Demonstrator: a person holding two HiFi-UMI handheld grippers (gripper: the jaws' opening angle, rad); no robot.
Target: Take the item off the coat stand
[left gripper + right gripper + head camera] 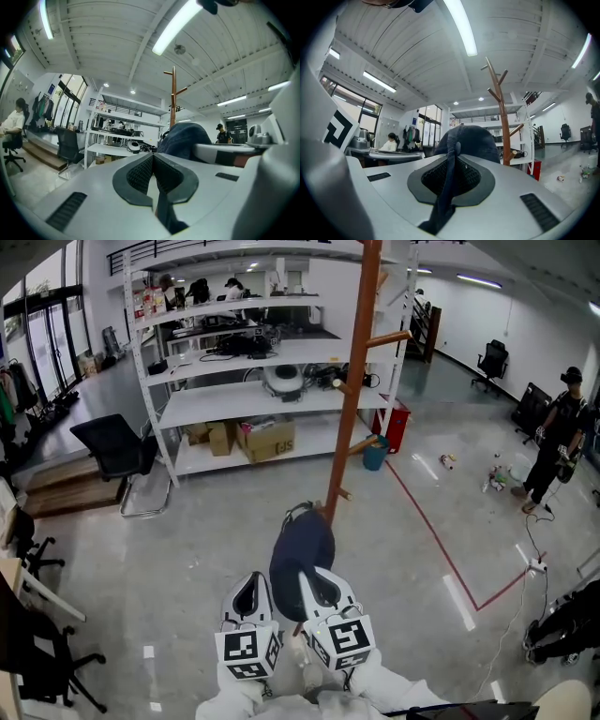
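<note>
1. The right gripper [452, 176] has its jaws clamped on the back strap of a navy cap [468, 140], which hangs just ahead of them
2. Just beside it, the left gripper [153, 176] has its jaws together with nothing between them
3. The cap is off the pegs, low in front of the upright brown coat stand [354, 381]
4. Behind the stand is a white shelving unit [234, 399] holding cardboard boxes, with a black office chair [117, 446] to its left
5. Far right, a person in black [553, 442] stands on the floor

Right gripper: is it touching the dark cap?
Touching. The right gripper view shows the right gripper shut on a fabric strip of the dark cap, pinched between its pads.
</note>
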